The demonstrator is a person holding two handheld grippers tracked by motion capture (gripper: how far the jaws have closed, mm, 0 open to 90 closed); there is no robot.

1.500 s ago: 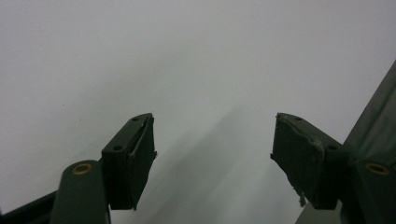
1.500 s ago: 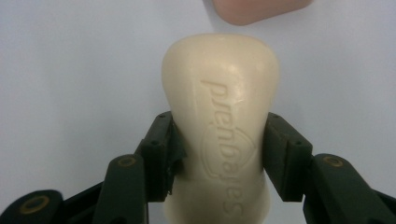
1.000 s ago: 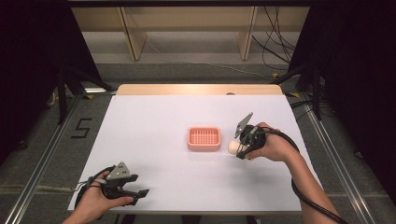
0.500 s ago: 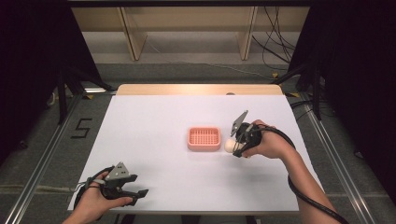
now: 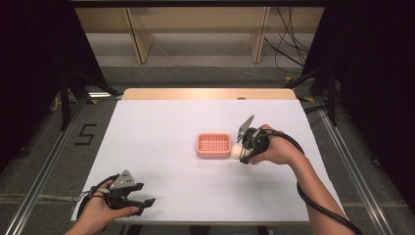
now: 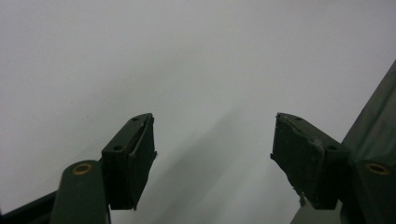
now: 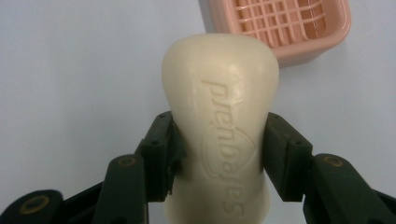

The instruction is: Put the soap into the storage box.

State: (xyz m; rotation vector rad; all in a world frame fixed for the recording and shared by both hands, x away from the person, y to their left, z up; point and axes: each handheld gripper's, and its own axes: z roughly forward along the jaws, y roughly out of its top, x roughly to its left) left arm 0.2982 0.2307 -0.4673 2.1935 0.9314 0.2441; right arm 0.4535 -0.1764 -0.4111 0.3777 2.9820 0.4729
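Note:
A cream bar of soap (image 7: 219, 126) with raised lettering is clamped between the two jaws of my right gripper (image 7: 217, 156). In the high view the right gripper (image 5: 241, 152) holds the soap (image 5: 236, 152) just off the right edge of a pink soap dish (image 5: 214, 145) with a slatted floor. That dish (image 7: 285, 23) lies beyond the soap's far end in the right gripper view. My left gripper (image 5: 144, 205) rests at the front left of the white table (image 5: 161, 127), jaws wide apart with nothing between them (image 6: 212, 154).
The white table top ends in a wooden strip (image 5: 205, 94) at the far edge. Metal rails (image 5: 44, 171) run along the floor on both sides. Cables (image 5: 288, 54) lie on the floor behind the table.
My right gripper has shifted a little to the left with the soap, closer to the dish's right edge. The left gripper has stayed put.

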